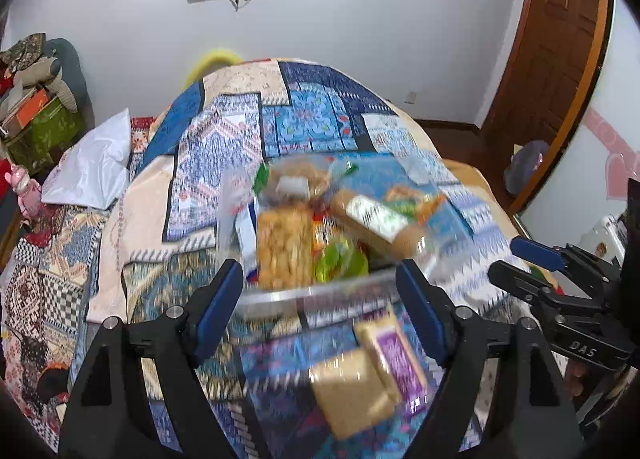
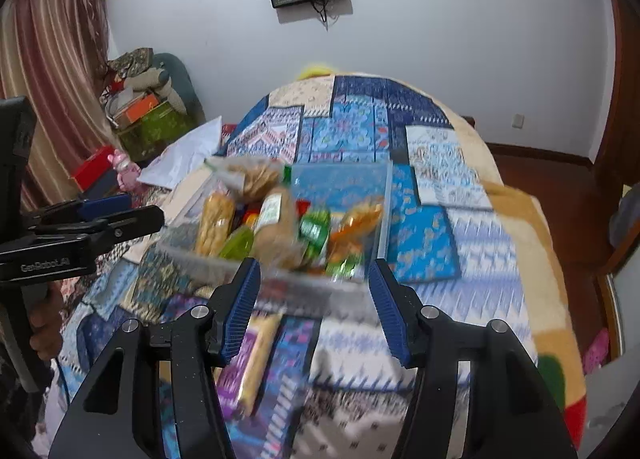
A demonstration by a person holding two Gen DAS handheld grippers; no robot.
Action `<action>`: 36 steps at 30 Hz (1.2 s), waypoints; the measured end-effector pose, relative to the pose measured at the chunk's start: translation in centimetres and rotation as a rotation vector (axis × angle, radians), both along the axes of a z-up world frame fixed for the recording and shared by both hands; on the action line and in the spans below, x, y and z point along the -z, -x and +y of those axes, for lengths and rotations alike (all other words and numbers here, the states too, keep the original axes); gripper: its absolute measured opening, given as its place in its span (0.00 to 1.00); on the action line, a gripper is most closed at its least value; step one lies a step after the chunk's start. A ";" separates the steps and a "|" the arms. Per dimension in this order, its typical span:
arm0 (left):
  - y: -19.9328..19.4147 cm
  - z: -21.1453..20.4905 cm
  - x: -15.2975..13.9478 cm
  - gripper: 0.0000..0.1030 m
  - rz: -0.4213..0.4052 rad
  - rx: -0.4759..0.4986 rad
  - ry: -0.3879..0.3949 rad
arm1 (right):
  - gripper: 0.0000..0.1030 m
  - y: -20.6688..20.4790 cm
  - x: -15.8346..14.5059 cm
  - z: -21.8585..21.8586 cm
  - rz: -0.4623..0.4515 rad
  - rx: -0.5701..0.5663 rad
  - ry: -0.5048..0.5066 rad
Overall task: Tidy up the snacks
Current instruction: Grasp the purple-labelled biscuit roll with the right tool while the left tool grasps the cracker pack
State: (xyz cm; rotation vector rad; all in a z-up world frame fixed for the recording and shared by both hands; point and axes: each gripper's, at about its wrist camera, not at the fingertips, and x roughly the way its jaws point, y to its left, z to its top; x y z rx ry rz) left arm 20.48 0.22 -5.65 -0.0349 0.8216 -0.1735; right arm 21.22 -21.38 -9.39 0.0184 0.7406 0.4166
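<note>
A clear plastic bin (image 1: 320, 291) holds several snack packs: yellow crackers (image 1: 284, 247), a brown wafer pack with a white label (image 1: 376, 219) and green packets (image 1: 340, 263). The bin also shows in the right wrist view (image 2: 384, 215). A tan biscuit pack with a purple label (image 1: 372, 371) lies on the quilt in front of the bin, and it also shows in the right wrist view (image 2: 256, 363). My left gripper (image 1: 320, 307) is open and empty above it. My right gripper (image 2: 314, 307) is open and empty just before the bin's near rim. Both views are blurred.
The patchwork quilt (image 1: 308, 119) covers a bed. A white pillow (image 1: 92, 167) lies at its left. Boxes and bags (image 2: 144, 115) are stacked by the curtain. A wooden door (image 1: 556, 51) stands right. The right gripper shows in the left view (image 1: 560, 279).
</note>
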 end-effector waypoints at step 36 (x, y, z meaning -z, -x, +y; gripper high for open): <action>3.9 0.2 8.8 0.77 0.179 0.043 0.024 | 0.43 2.0 9.1 5.4 0.205 -0.096 0.088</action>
